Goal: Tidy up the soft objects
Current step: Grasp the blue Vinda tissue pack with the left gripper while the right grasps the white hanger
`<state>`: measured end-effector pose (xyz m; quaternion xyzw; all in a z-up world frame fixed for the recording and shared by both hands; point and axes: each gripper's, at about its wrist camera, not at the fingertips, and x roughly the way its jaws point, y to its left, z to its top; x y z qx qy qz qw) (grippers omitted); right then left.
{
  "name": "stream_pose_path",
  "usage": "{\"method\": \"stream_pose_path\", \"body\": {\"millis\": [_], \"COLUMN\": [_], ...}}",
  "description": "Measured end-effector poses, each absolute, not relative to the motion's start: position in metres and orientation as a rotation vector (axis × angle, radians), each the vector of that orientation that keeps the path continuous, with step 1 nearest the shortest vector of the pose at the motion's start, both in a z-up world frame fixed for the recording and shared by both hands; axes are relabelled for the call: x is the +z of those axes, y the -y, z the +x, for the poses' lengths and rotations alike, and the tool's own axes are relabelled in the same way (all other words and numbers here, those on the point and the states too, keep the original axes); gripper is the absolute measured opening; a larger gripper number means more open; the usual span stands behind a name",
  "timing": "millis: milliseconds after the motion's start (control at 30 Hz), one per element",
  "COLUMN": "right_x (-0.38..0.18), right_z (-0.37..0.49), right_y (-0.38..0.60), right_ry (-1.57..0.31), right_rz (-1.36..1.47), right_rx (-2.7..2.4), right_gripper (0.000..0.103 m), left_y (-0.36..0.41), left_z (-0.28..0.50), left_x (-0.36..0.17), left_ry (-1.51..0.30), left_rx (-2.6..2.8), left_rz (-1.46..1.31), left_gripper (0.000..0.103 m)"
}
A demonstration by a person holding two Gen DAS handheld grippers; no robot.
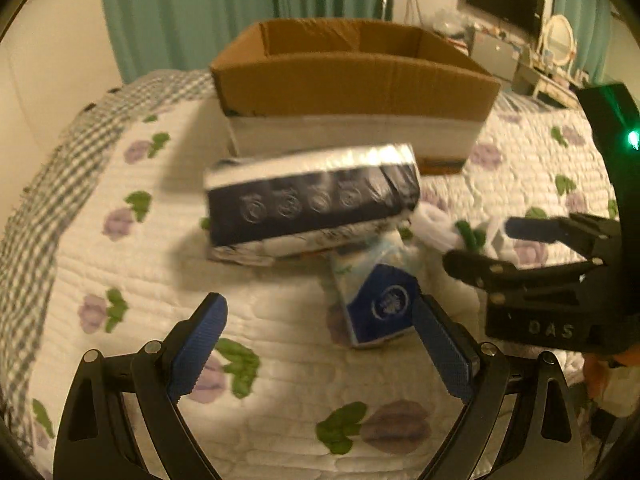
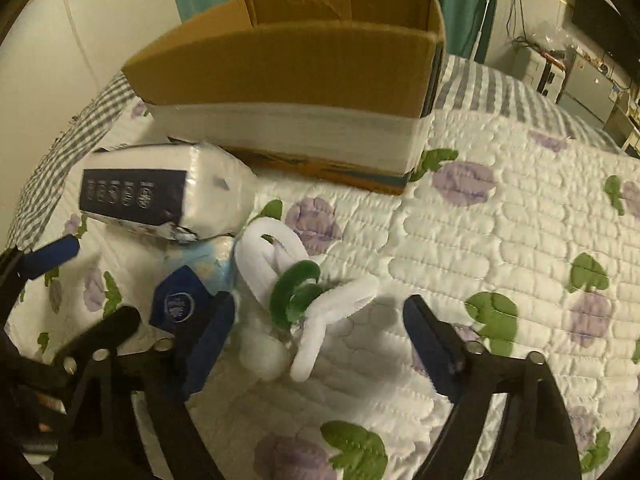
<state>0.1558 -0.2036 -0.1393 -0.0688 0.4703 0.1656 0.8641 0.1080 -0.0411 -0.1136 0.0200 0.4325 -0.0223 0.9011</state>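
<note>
A large tissue pack (image 1: 312,204) with a dark band lies on the quilted bed, in front of an open cardboard box (image 1: 352,80). A smaller blue-and-white tissue pack (image 1: 376,304) lies below it, close to my left gripper's right finger. My left gripper (image 1: 320,332) is open and empty above the quilt. In the right wrist view, a white plush toy (image 2: 288,280) with a green ring lies between the fingers of my open right gripper (image 2: 320,336), next to the small pack (image 2: 184,300) and the large pack (image 2: 168,188). The right gripper also shows in the left wrist view (image 1: 476,244).
The box (image 2: 296,92) stands at the far side of the bed on the floral quilt (image 2: 500,240). Green curtains hang behind it. A desk with a monitor (image 1: 504,0) and a mirror stands at the far right.
</note>
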Motion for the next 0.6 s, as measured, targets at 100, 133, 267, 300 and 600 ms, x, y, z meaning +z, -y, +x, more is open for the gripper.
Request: {"method": "stream_pose_path", "body": {"millis": [100, 133, 267, 300, 600], "right_x": [-0.142, -0.141, -0.133, -0.131, -0.119], "right_z": [0.159, 0.158, 0.152, 0.15, 0.146], "right_y": [0.206, 0.207, 0.216, 0.219, 0.248], "right_ry": [-0.994, -0.993, -0.953, -0.942, -0.904], "right_rz": [-0.115, -0.108, -0.084, -0.077, 0.014], "right_rx": [0.37, 0.376, 0.368, 0.36, 0.303], "right_gripper": [0.061, 0.054, 0.045, 0.045, 0.045], "left_y": [0.045, 0.047, 0.054, 0.056, 0.062], "left_z": [0.112, 0.114, 0.12, 0.123, 0.142], "left_x": [-0.121, -0.123, -0.132, -0.135, -0.145], "left_ry": [-0.908, -0.917, -0.942, -0.95, -0.993], "left_rx": [-0.06, -0.068, -0.075, -0.085, -0.105], "left_rz": [0.05, 0.05, 0.071, 0.069, 0.04], "left_gripper": [0.095, 0.095, 0.094, 0.094, 0.081]}}
